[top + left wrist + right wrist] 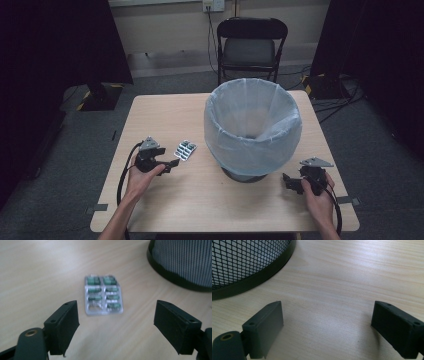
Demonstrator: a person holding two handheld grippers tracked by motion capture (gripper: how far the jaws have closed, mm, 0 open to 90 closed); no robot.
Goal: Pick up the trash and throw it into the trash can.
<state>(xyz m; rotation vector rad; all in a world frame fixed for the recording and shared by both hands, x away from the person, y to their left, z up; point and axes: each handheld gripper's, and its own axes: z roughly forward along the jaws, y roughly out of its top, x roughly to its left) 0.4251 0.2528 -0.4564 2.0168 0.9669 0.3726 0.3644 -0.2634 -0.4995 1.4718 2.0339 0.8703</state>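
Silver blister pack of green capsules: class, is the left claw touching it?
Apart. In the left gripper view, bare table shows between the blister pack and the open left claw.

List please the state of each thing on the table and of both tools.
blister pack: flat on the table, one pocket looks empty, not gripped
waste bin: upright, lined with a bag, nothing visible inside
left tool: open, pack ahead of jaws
right tool: open, nothing between jaws

recording lab: black curtains (55,40), taped floor cables (345,95)
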